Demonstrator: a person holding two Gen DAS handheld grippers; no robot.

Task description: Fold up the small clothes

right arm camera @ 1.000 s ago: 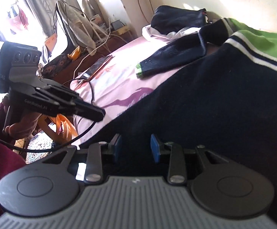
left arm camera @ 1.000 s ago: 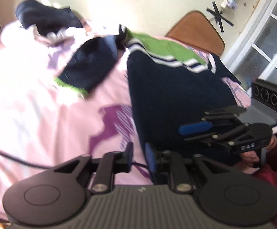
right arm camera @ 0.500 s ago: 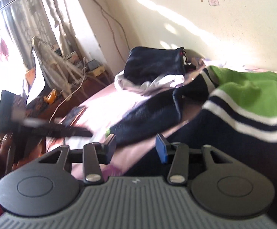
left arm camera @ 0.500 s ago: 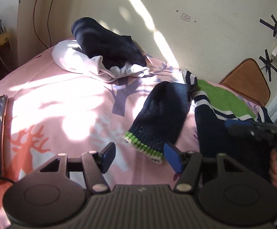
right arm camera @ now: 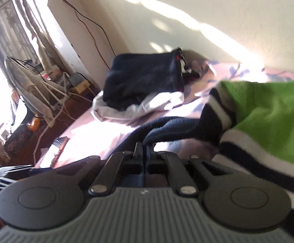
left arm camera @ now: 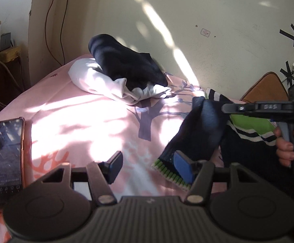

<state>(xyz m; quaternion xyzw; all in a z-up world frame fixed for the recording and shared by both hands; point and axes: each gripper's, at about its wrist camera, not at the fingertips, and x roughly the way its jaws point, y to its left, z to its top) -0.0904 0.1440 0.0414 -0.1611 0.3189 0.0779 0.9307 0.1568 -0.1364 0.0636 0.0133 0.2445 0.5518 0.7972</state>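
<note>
pink bedsheet (left arm camera: 82,121), navy sweater (right arm camera: 272,109) with green yoke, white stripes

Phone (left arm camera: 4,154) on bed's (left arm camera: 76,117) left edge, clothes pile (left arm camera: 122,75) behind — sweater (left arm camera: 248,137) right

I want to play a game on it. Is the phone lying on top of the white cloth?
No, the phone lies flat on the pink bedsheet at its near left edge, well apart from the white cloth.

Left tongs (left arm camera: 149,167): jaws apart, nothing pinched, angled downward. Right tongs (right arm camera: 144,148): jaws closed on sleeve (right arm camera: 167,130), raised; hand (left arm camera: 288,146) gripping handle.
</note>
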